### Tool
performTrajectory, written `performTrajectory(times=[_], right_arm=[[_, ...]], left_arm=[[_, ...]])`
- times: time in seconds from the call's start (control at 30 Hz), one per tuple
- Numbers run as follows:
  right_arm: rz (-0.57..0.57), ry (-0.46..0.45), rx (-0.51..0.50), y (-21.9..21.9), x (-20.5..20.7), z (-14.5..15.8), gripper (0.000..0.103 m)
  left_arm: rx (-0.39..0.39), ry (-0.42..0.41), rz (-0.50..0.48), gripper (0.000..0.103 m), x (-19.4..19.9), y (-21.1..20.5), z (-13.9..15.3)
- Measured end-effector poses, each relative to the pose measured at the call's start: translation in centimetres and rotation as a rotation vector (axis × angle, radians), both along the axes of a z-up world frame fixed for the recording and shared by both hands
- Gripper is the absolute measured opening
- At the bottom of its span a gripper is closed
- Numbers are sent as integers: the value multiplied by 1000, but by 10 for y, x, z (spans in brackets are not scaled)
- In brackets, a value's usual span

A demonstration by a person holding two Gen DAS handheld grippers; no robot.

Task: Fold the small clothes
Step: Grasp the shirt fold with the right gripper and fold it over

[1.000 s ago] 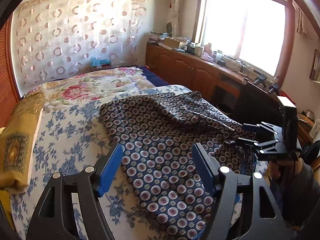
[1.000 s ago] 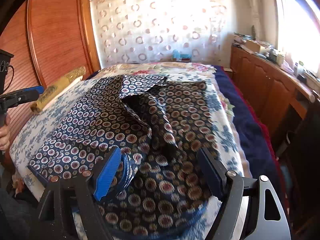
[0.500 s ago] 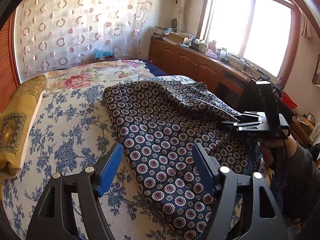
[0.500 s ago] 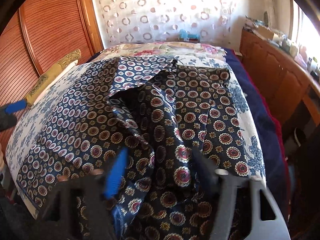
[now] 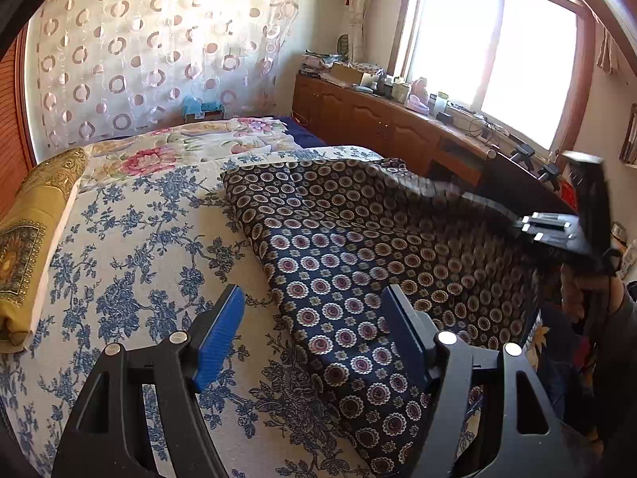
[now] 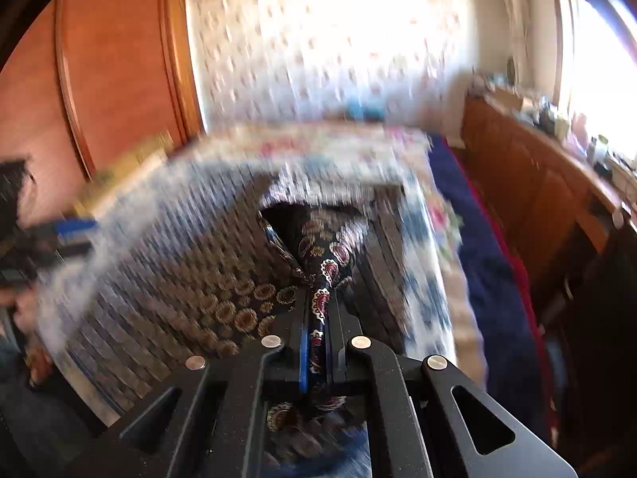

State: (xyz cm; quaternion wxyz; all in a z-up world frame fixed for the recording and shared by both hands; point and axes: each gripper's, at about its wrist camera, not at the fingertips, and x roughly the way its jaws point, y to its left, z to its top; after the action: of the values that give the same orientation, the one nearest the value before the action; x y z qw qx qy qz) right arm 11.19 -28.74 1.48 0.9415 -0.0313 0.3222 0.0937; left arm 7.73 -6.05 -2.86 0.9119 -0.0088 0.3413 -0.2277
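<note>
A: Your right claw [image 6: 316, 318] is clamped tight on a pinch of the dark patterned garment [image 5: 358, 263]; the cloth runs between its pads and rises ahead of it in a taut ridge.

B: And my left claw [image 5: 314, 330]?

A: It stands wide apart and holds nothing. It hovers over the bed [image 5: 131, 263], with the garment's near edge lying between and just beyond its blue pads [image 5: 219, 334]. The rest of the garment spreads ahead and to the right of it, up toward your right claw.
</note>
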Motion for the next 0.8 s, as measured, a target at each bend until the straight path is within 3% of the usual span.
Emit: performTrajectory(times=[0.1, 0.17, 0.2, 0.23, 0.47, 0.8], right_arm=[[-40, 45, -38, -7, 5, -14, 22], [-14, 18, 16, -13, 2, -8, 36], [-11, 2, 35, -15, 1, -2, 49], [-22, -17, 41, -16, 1, 4, 51], [-5, -46, 22, -9, 21, 34, 51], [-19, 112, 50, -19, 117, 27, 51]], left_arm=[[-1, -15, 21, 73, -1, 2, -1], [2, -29, 48, 73, -1, 3, -1], [2, -34, 58, 73, -2, 4, -1], [-1, -37, 65, 73, -1, 5, -1], [-21, -67, 93, 73, -4, 11, 3], [-16, -62, 83, 73, -7, 9, -3]])
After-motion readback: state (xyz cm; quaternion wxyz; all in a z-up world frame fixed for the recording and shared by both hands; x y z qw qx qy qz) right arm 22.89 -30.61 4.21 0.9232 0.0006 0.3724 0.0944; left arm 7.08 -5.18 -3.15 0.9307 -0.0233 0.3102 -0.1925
